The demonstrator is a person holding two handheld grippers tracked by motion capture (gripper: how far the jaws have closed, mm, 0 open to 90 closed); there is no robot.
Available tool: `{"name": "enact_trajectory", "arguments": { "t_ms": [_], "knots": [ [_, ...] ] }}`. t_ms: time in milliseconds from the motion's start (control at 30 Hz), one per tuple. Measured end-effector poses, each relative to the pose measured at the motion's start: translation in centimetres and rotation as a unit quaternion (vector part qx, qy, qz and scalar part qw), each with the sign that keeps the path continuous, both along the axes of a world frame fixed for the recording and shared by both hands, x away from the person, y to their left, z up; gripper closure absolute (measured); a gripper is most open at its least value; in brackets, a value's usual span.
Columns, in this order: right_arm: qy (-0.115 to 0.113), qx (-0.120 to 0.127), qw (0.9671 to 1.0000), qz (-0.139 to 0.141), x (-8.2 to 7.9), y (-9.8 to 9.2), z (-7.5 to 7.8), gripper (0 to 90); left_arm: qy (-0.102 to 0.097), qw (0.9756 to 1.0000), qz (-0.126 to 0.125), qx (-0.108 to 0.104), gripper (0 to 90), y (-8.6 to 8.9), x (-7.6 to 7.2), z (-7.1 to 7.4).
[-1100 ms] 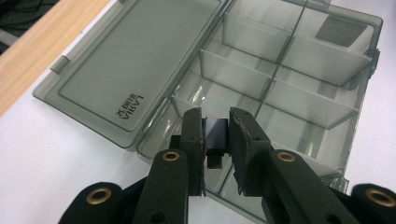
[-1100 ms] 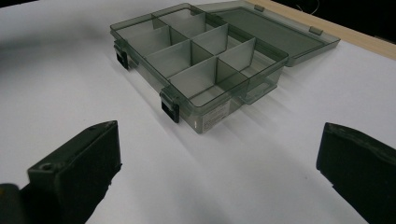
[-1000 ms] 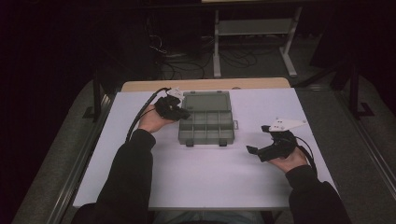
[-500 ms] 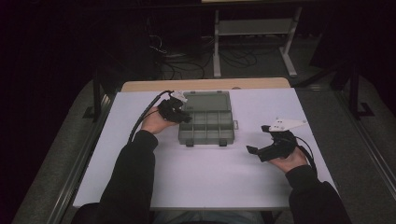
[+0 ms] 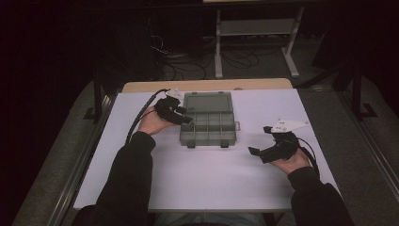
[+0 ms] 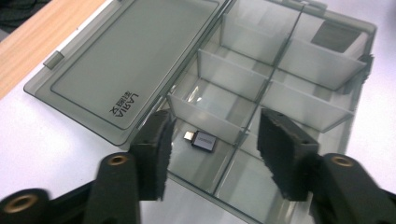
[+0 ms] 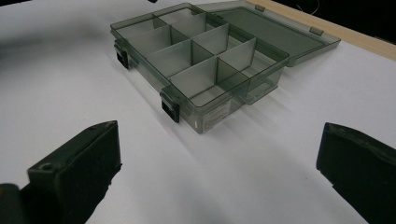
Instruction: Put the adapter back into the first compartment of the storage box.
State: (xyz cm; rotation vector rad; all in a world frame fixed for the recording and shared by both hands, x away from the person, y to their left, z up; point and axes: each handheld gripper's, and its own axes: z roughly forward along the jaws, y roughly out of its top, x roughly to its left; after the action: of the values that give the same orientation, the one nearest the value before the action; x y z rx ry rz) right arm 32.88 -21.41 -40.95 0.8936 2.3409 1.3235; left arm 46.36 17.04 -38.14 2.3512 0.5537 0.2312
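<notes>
Left gripper now spread over the box, jaws just opened, nothing pinched between them. Below the gap, lying loose in the near corner compartment: a small adapter, at about 9 o'clock of the box in the high view. Probably just released, so this drop looks finished. Lid open flat behind. Right gripper spread wide and empty, at 4 o'clock of the box, well apart.

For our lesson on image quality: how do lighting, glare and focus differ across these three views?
High view: dim, with dark surroundings around the pale table. Left gripper view: brighter; the organiser box and small adapter are sharp, its jaws soft. Right gripper view: its jaws are blurred, and the box casts a soft shadow.
</notes>
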Motion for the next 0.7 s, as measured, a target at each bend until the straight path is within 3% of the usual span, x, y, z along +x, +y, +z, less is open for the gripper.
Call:
{"name": "enact_trajectory", "arguments": {
  "t_ms": [300, 467, 633, 700],
  "knots": [
    [-0.002, 0.000, 1.0000, 0.000, 0.0, 0.0, 0.0, 0.0, -0.004, 0.9997, -0.008, -0.021, 31.2, 0.7, -0.9, 1.3],
    [-0.001, -0.001, 1.0000, 0.000, 0.0, 0.0, 0.0, 0.0, -0.019, 0.9993, -0.015, -0.030, 25.1, 0.9, -1.7, 2.1],
    [-0.002, -0.001, 1.0000, 0.000, 0.0, 0.0, 0.0, 0.0, -0.014, 0.9995, -0.011, -0.027, 13.4, 1.3, -2.3, 2.3],
    [-0.002, -0.001, 1.0000, 0.000, 0.0, 0.0, 0.0, 0.0, -0.009, 0.9992, -0.009, -0.037, 9.9, 1.7, -2.4, 2.2]
  ]
}}
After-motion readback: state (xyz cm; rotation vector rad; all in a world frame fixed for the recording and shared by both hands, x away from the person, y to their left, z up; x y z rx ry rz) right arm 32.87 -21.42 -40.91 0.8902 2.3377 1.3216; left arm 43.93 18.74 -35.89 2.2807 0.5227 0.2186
